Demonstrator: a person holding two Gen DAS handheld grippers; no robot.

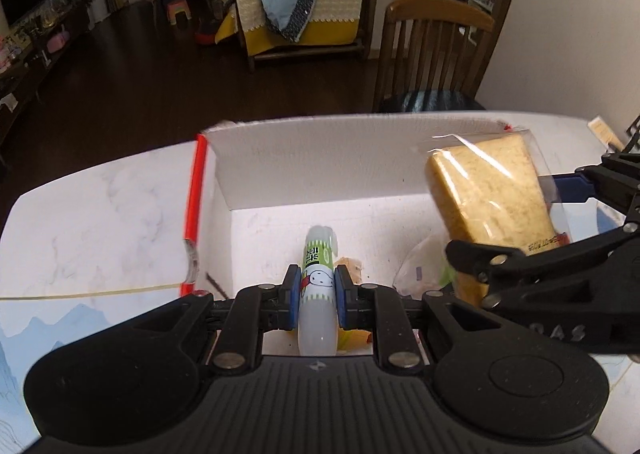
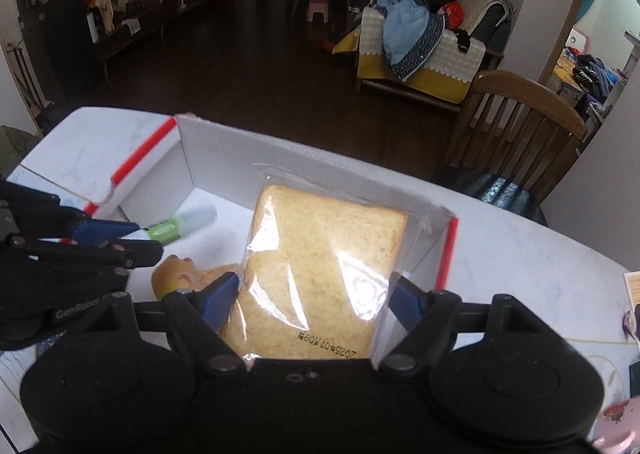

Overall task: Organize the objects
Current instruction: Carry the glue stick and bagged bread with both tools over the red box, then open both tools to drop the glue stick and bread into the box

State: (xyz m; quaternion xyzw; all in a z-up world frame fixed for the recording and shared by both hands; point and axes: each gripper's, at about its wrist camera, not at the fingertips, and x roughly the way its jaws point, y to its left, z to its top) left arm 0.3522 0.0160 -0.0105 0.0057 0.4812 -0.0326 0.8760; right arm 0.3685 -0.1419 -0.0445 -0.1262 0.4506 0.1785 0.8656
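Pinching a small white bottle (image 1: 318, 286) between its blue pads, the left gripper (image 1: 318, 291) hangs inside the white box (image 1: 320, 158) on the surface (image 1: 100, 206). Just beside it, the right gripper (image 2: 316, 296) clamps bagged bread (image 2: 320, 266) over that box.

left hand-held gripper (image 1: 317, 299) clamps bottle (image 1: 318, 294) | over white box (image 1: 320, 158) | right holds bagged bread (image 1: 492, 206), apparently

One white box (image 1: 320, 158), one little bottle (image 1: 318, 286), one bag of bread (image 2: 320, 274), maybe one bun (image 2: 176, 278), one wooden chair (image 2: 520, 134), two grippers.
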